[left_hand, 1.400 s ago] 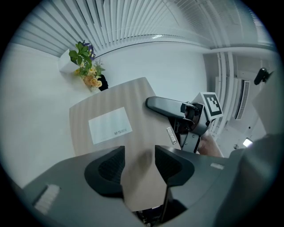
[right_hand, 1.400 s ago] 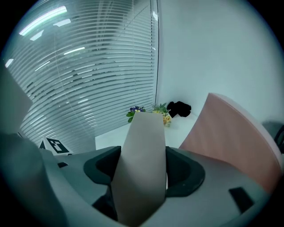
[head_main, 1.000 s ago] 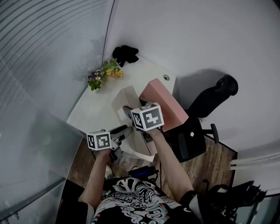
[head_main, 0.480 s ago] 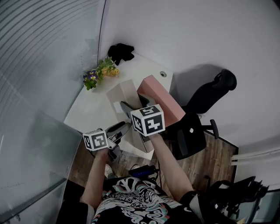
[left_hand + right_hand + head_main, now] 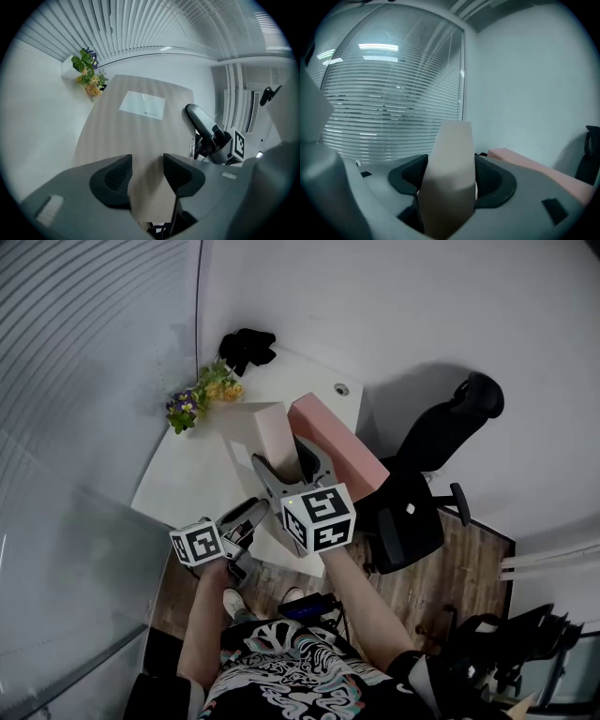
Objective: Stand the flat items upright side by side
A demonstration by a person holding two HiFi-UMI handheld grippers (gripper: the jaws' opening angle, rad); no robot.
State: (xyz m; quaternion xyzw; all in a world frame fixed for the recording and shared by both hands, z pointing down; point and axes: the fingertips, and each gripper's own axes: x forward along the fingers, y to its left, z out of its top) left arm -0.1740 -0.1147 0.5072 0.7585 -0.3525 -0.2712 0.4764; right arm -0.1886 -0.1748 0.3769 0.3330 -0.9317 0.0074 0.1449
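While the beige box [image 5: 258, 427] hangs tilted between both tools, setting noted first: white wall [image 5: 375, 306] behind, slatted blinds [image 5: 75, 352] on the left side, wooden floor [image 5: 441, 568], black office chair [image 5: 412, 521] standing off the table's right edge. Table [image 5: 187, 474]: white, matte, rounded corners, mostly bare, so a box edge would probably slide on it rather than catch. Pink box [image 5: 342, 446] runs along the right edge; cannot settle from above whether it is on its edge or flat. Beige box is just left of it, between mid-table and the near edge, far end raised, near end low, broad labelled face turned toward the left claw [image 5: 147, 173]. Right claw [image 5: 447, 180] pinches the box across its thickness, pads flush on both faces; the grip is on the raised part, likely so this hand can swing the box up. Left claw is closed on the low near corner, box filling the gap between its pads; it probably serves as a pivot and stops the foot skidding. Step in hand, by my reading: raising the beige box to stand beside the pink one; not yet vertical. Small items: flowers [image 5: 192, 399] at the far left corner, a black object [image 5: 246, 345] at the far edge, both well apart from the work.
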